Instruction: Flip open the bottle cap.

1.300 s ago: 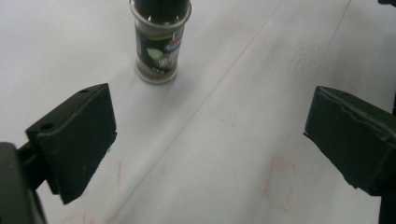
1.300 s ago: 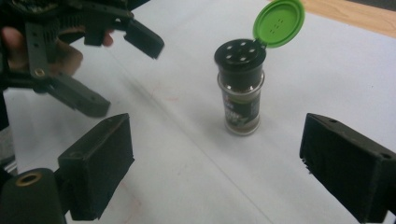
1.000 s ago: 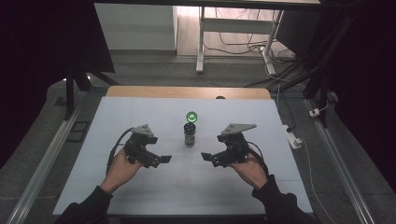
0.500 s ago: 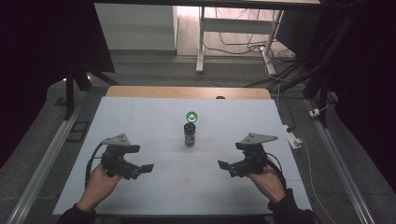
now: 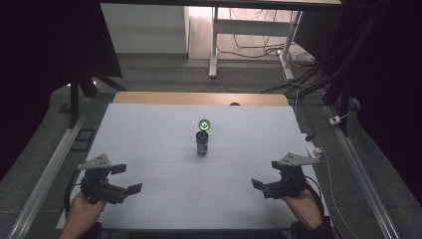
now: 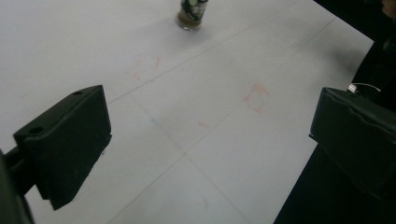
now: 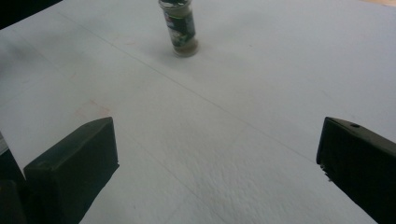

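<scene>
Now both tongs — L (image 5: 130, 179), R (image 5: 263, 186) — gape wide, low, flanking jar (image 5: 202, 143).

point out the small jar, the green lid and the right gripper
small jar (image 5: 202, 144), high view, on its dark labelled side
green lid (image 5: 204, 124), high view, on the middle of its round top
right gripper (image 5: 260, 186), high view, midway between its open fingertips

Left tongs (image 5: 125, 178) and right tongs (image 5: 258, 184), both wide open, low, far apart.
</scene>
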{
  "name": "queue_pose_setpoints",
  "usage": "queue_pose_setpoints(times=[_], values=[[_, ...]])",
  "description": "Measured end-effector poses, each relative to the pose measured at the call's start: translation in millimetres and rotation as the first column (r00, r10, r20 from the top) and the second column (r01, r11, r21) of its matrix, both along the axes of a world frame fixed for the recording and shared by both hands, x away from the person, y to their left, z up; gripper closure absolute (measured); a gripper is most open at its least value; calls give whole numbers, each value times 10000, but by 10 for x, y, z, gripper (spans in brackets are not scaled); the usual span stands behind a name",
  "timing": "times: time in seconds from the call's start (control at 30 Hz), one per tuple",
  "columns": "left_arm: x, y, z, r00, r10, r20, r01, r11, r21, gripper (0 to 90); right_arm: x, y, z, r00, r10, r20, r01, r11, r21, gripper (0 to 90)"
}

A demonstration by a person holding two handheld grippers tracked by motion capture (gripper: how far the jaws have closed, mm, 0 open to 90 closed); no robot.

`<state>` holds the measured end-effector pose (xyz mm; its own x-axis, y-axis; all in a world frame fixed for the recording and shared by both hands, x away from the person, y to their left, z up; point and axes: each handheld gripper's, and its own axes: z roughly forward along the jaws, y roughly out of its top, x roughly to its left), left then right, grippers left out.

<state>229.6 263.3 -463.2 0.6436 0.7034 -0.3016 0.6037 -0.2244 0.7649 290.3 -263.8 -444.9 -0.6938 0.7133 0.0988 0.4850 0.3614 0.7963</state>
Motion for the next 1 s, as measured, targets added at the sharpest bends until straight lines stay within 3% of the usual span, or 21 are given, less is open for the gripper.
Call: queue_pose_setpoints(times=[0.23,0.47,0.73,0.87,1.0], values=[[-193,207,-49,9981,610,-7,-610,9981,-119,0,-127,-269,-30,9975,-711,51,711,9975,-51,0],[-316,347,-111,9928,1193,-127,-1191,9928,148,0,-238,-477,-78,9913,-1312,-98,1309,9910,-283,0],[-425,425,-183,9855,1647,-401,-1611,9835,819,0,-346,-566,-123,9856,-1658,-330,1626,9833,-822,0],[-461,446,-186,9817,1860,-416,-1810,9782,1021,0,-366,-576,-136,9832,-1779,-418,1729,9796,-1024,0],[-456,447,-185,9805,1903,-486,-1846,9774,1033,0,-368,-578,-143,9827,-1782,-499,1714,9782,-1173,0]])
